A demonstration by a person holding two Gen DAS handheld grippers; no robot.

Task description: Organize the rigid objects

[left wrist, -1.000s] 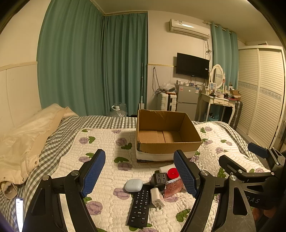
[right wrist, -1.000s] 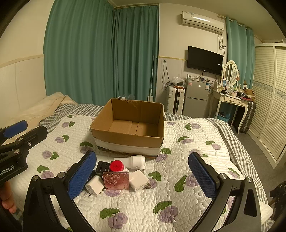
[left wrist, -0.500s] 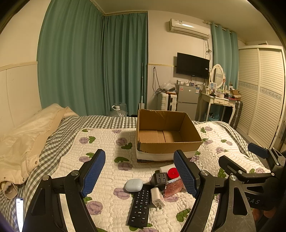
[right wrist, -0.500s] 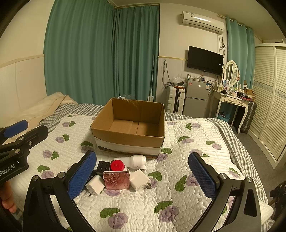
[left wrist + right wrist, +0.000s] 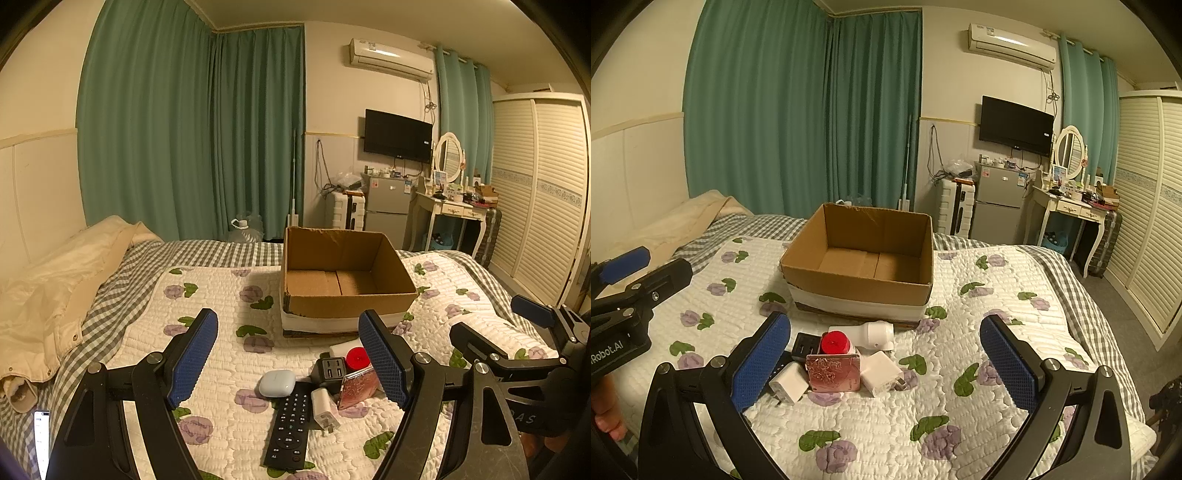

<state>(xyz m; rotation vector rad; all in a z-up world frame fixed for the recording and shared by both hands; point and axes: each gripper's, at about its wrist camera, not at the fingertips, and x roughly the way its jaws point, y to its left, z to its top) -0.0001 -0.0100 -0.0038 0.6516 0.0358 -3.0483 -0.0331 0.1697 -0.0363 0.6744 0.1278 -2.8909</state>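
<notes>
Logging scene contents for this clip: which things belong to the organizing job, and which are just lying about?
Job: cardboard box, black remote, earbud case, black USB hub, red-capped bottle, pink case, two white chargers, white bottle.

Lying about: cream jacket, phone, TV, fridge.

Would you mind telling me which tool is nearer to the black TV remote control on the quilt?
Left. The left tool hangs open right above the black TV remote control, which lies between its fingers. The right tool is off to the remote's right, toward the pink case.
</notes>
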